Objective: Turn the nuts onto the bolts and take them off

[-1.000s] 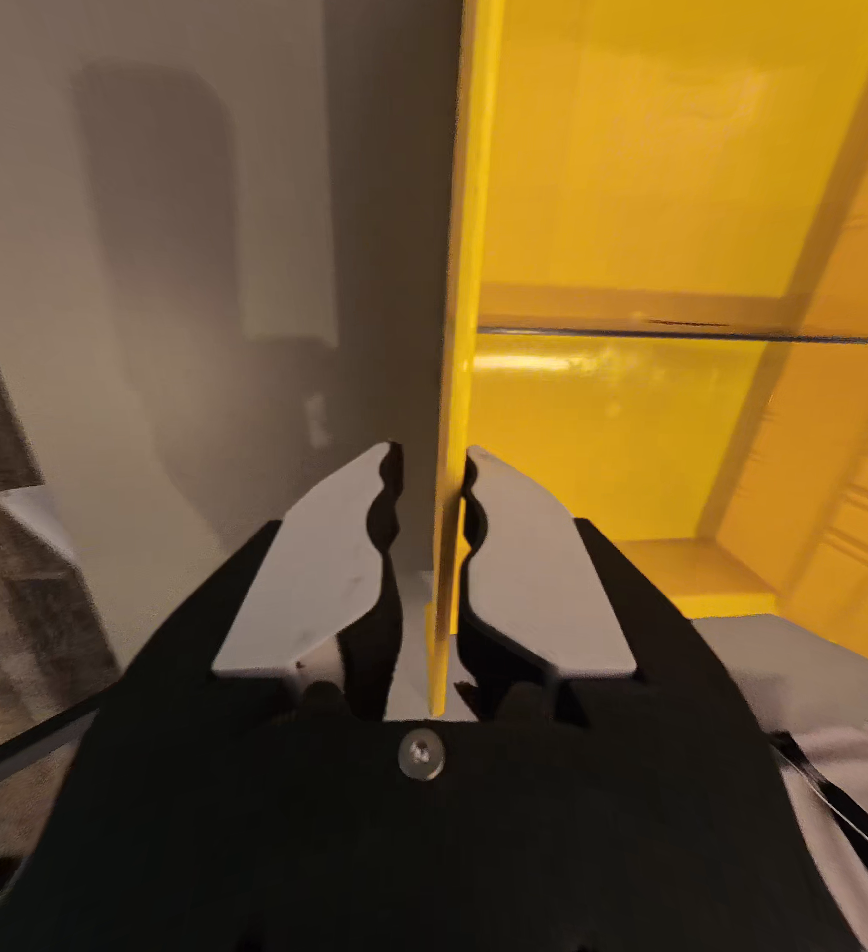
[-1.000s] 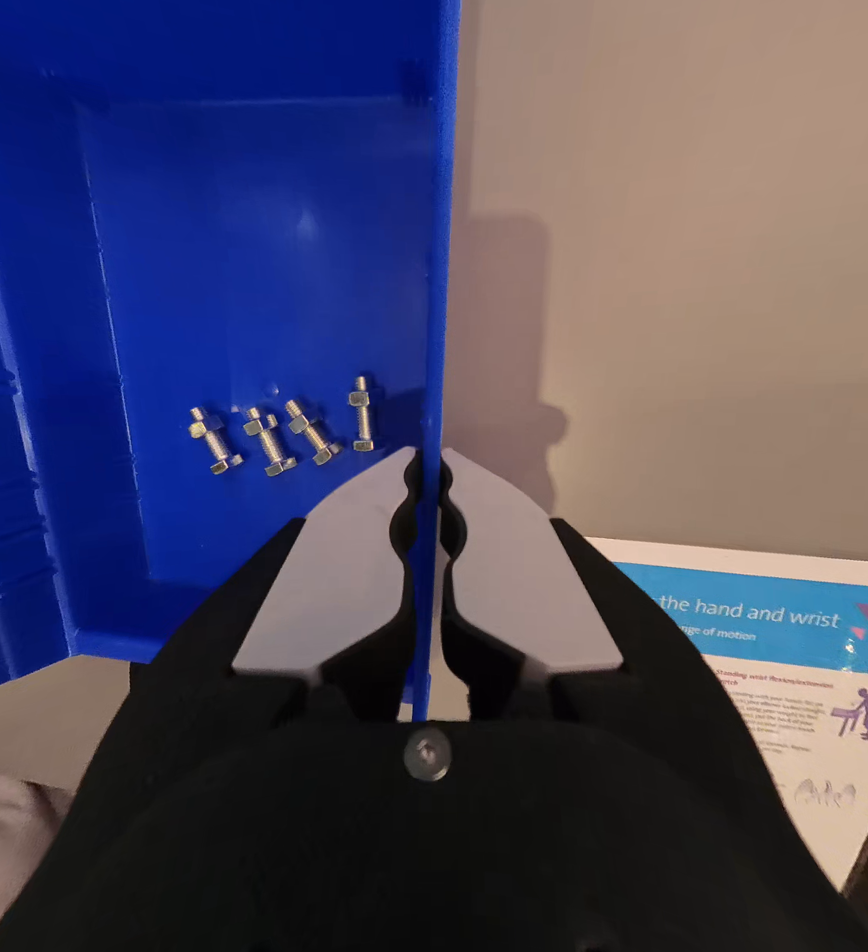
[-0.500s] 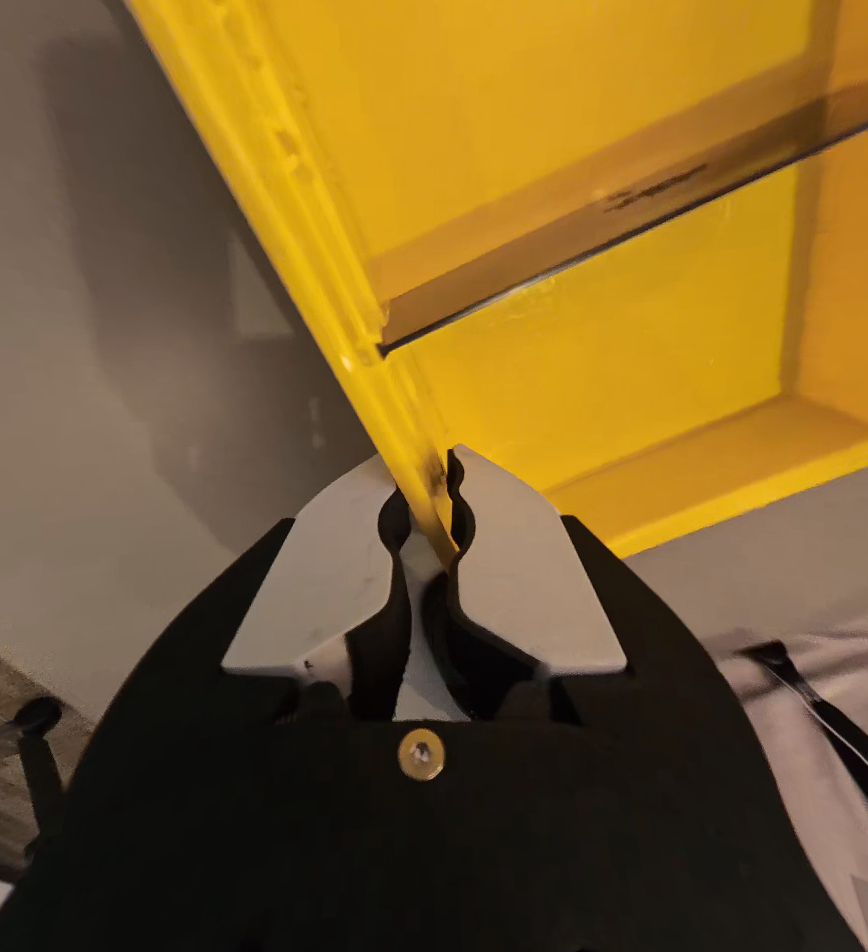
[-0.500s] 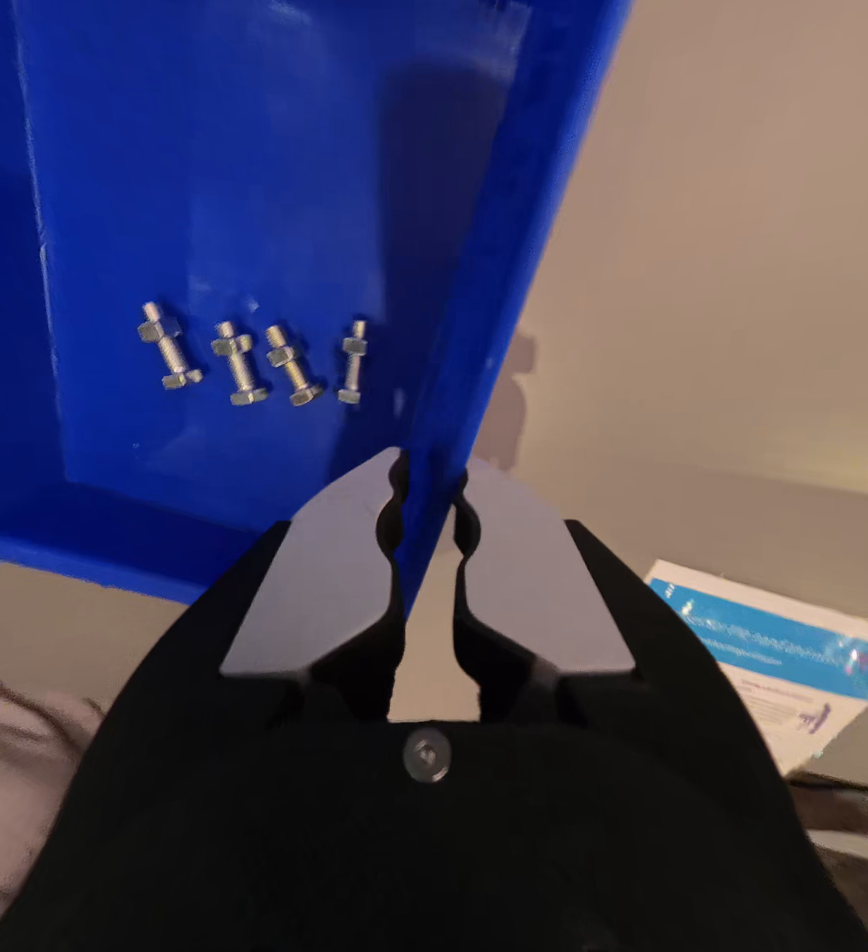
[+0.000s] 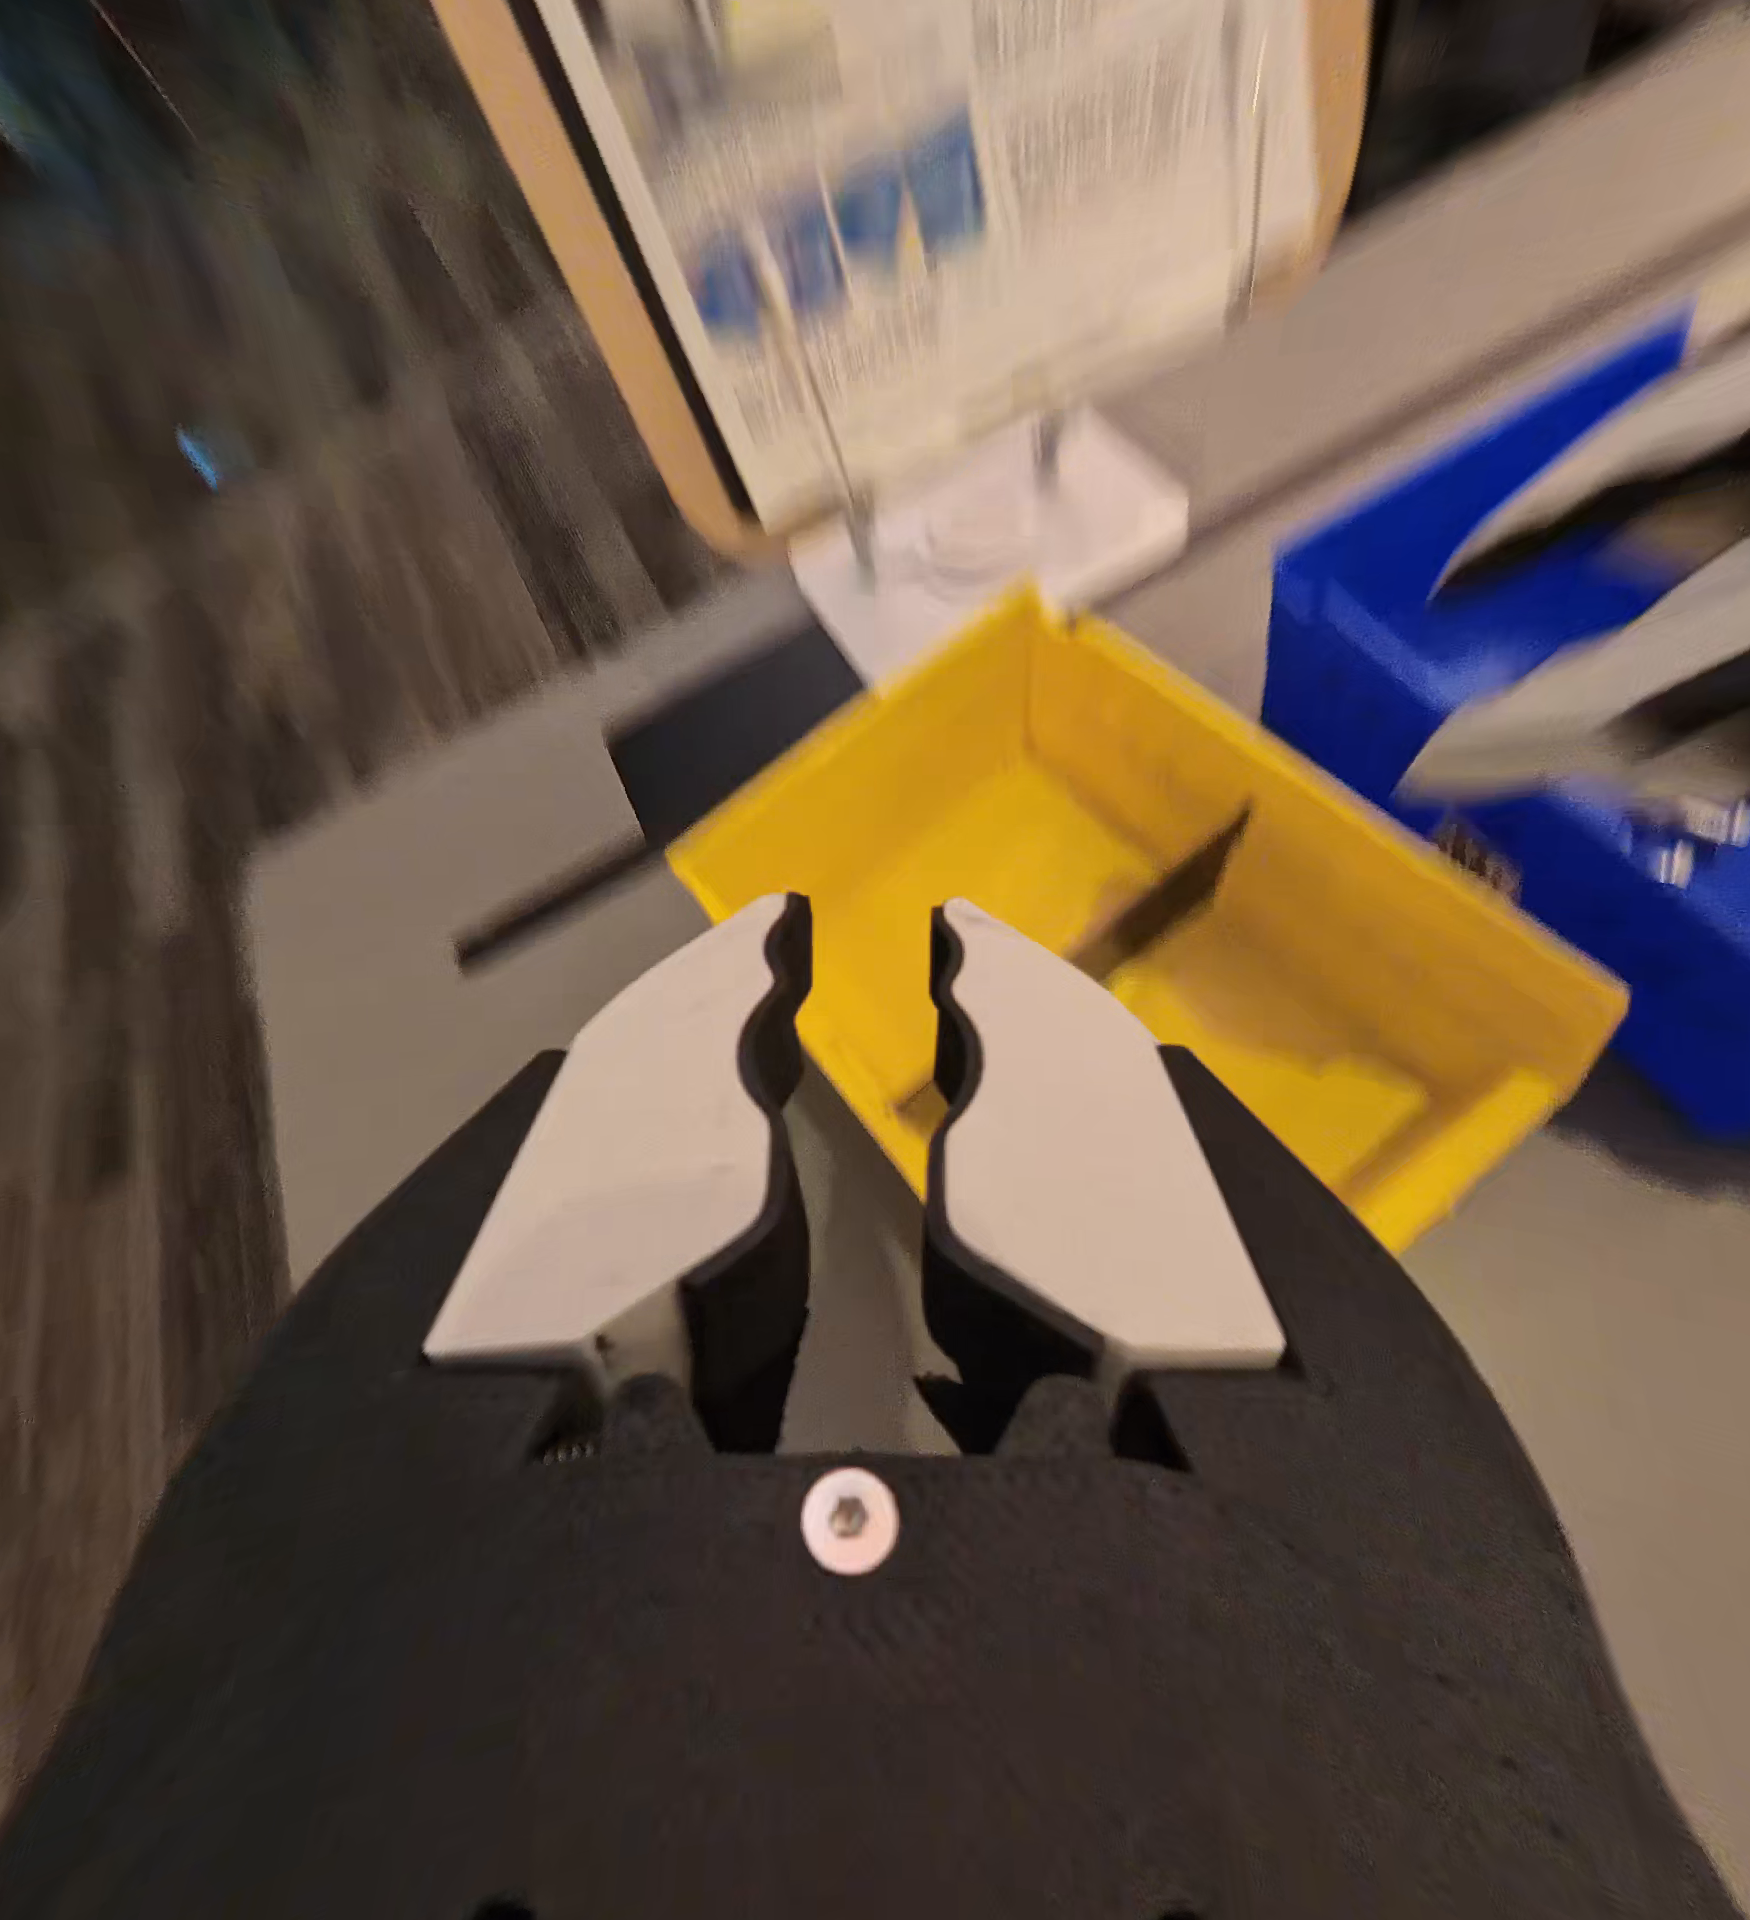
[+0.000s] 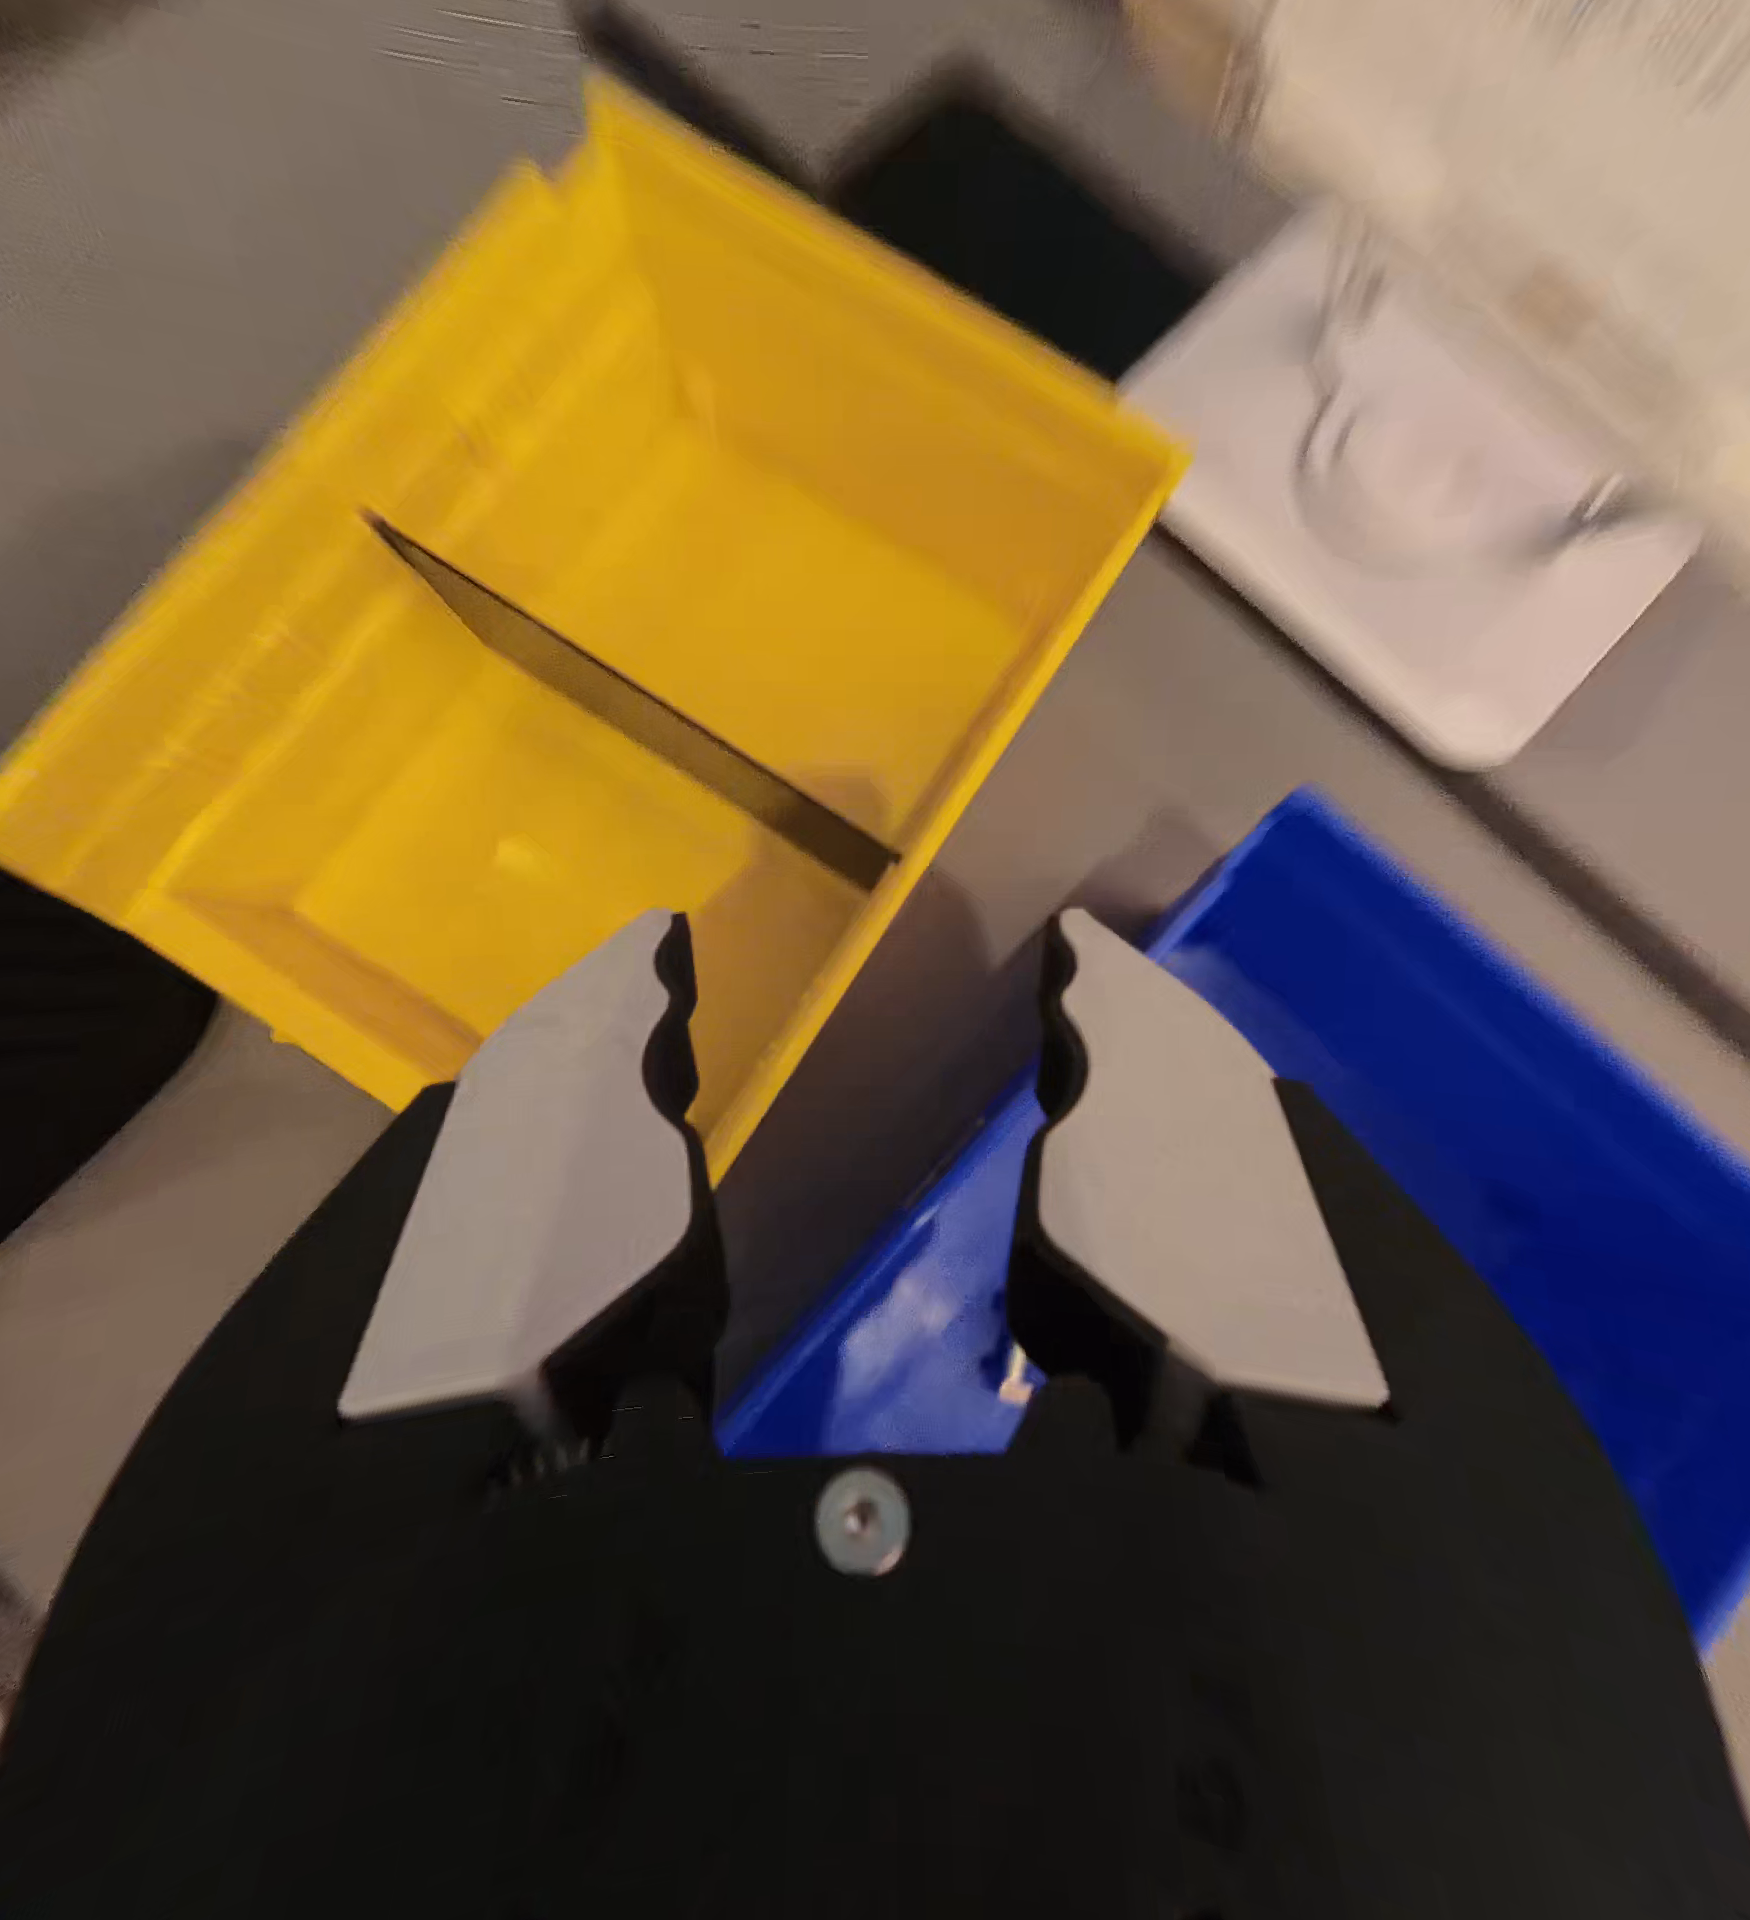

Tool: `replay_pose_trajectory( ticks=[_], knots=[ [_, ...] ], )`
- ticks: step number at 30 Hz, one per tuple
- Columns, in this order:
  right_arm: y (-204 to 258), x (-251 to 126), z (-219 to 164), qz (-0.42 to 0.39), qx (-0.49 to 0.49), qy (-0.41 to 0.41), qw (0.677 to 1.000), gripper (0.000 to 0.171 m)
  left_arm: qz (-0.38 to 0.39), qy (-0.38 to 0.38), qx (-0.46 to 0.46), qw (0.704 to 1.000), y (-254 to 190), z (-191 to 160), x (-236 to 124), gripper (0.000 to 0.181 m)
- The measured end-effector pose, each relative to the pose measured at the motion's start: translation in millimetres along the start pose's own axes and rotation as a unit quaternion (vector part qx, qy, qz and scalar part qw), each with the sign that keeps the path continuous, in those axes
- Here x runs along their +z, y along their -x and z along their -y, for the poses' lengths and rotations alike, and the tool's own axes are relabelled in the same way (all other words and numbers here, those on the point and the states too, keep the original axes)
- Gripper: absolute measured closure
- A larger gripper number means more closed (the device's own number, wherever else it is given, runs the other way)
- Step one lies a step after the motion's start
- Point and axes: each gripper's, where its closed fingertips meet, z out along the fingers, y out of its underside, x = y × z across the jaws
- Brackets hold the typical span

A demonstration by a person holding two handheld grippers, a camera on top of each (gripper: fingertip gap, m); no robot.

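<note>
Both frames motion-blurred: left gripper (image 5: 869, 920) parted narrowly and empty above the near rim of the yellow bin (image 5: 1473, 914), right gripper (image 6: 866, 935) spread wide and empty between yellow bin and blue bin (image 6: 1536, 1122), where bolts (image 5: 1681, 842) lie as silvery smears.

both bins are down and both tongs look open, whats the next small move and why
Probably lower the right tongs into the blue bin, since they are open and empty right over it, and the bolts show as blurred silver pieces inside. The yellow bin looks empty.
</note>
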Motion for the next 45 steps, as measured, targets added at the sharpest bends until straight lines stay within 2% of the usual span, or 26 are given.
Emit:
replay_pose_trajectory(
  ticks=[1, 4, 6, 9, 12, 14, 17, 20, 23, 26, 29, 32, 35, 39, 42, 45],
  knots=[
    [0, 19, -8, -0.004, 0.013, 0.048, 0.999, 0.105, 0.019, -0.062, 0.001, 0.998, 1, 18, -13, 0.159],
    [0, 58, -33, -0.025, 0.038, 0.132, 0.99, 0.109, 0.06, -0.206, 0.01, 0.977, -6, 51, -47, 0.158],
    [6, 74, -50, -0.022, 0.048, 0.179, 0.982, 0.115, 0.072, -0.246, 0.006, 0.967, -10, 63, -58, 0.146],
    [20, 94, -61, 0.022, 0.113, 0.215, 0.97, 0.129, 0.068, -0.25, 0.0, 0.966, -18, 67, -57, 0.133],
    [9, 109, -78, 0.006, 0.158, 0.255, 0.954, 0.14, 0.086, -0.237, -0.007, 0.968, -14, 64, -51, 0.127],
    [19, 114, -82, 0.053, 0.185, 0.275, 0.942, 0.157, 0.093, -0.23, -0.01, 0.969, -12, 62, -48, 0.125],
    [11, 114, -81, 0.026, 0.164, 0.3, 0.94, 0.165, 0.095, -0.219, -0.02, 0.971, -10, 59, -44, 0.126],
    [17, 112, -70, 0.053, 0.178, 0.313, 0.931, 0.166, 0.075, -0.209, -0.033, 0.975, -15, 57, -43, 0.121],
    [22, 99, -50, 0.085, 0.171, 0.319, 0.928, 0.166, 0.051, -0.224, -0.044, 0.972, -23, 60, -58, 0.116],
    [16, 67, -20, 0.109, 0.133, 0.298, 0.939, 0.166, 0.022, -0.263, -0.058, 0.963, -34, 65, -92, 0.111],
    [-10, 5, -5, 0.128, 0.109, 0.283, 0.944, 0.166, -0.022, -0.313, -0.057, 0.948, -54, 69, -133, 0.107],
    [-69, -69, -22, 0.118, 0.121, 0.266, 0.949, 0.166, -0.085, -0.316, -0.033, 0.944, -83, 65, -151, 0.104],
    [-150, -143, -75, 0.053, 0.152, 0.248, 0.955, 0.166, -0.166, -0.247, -0.008, 0.955, -117, 55, -124, 0.099],
    [-250, -223, -186, -0.055, 0.243, 0.233, 0.94, 0.167, -0.225, -0.109, -0.028, 0.968, -159, 39, -32, 0.093],
    [-295, -259, -276, -0.122, 0.319, 0.249, 0.906, 0.167, -0.268, 0.024, -0.045, 0.962, -198, 6, 52, 0.092],
    [-318, -270, -342, -0.175, 0.365, 0.261, 0.876, 0.166, -0.316, 0.099, -0.096, 0.939, -229, -14, 103, 0.095]
  ],
)
